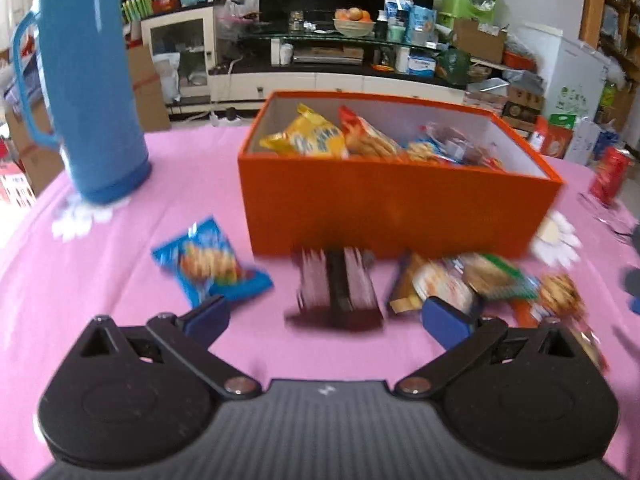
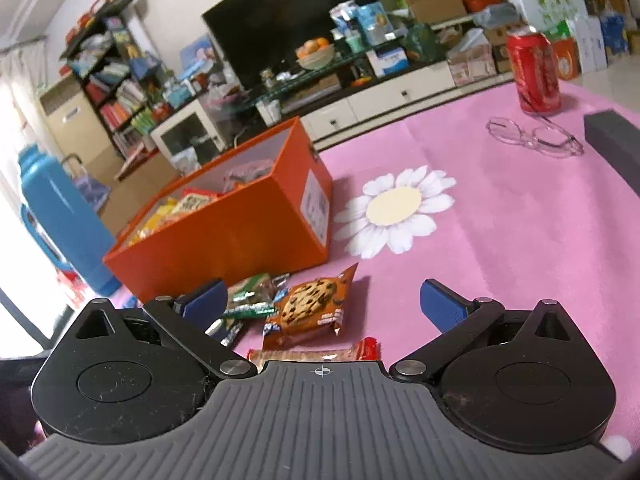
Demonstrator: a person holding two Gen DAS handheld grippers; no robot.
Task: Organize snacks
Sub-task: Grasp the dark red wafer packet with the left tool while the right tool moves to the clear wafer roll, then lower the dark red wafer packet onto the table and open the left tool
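Both your left gripper and right gripper gape wide, holding nothing; loose snacks lie before the orange box. Close carelessly on the cookie packet and you could crush it

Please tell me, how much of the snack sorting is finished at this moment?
Done: several packets already lie inside the orange box. In hand: nothing; the left gripper and right gripper are both open and empty. Left: the blue packet, the dark packet, the cookie packet and a few more beside it remain on the pink tablecloth.
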